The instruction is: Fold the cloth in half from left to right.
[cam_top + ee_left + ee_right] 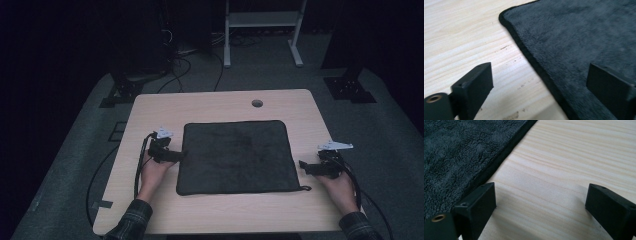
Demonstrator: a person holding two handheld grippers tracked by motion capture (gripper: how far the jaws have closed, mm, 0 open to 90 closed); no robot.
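While flat on the table (150, 210) — dark cloth (234, 156) | left gripper (183, 154) jaws apart | right gripper (302, 164) jaws apart

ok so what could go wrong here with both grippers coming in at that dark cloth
The left gripper straddles the edge of the dark cloth with open jaws; closing now might pinch only the thin hem and let it slip out. The right gripper is open over bare table beside the cloth's other edge, so it could close on nothing. A lopsided grab could drag or bunch the flat cloth.
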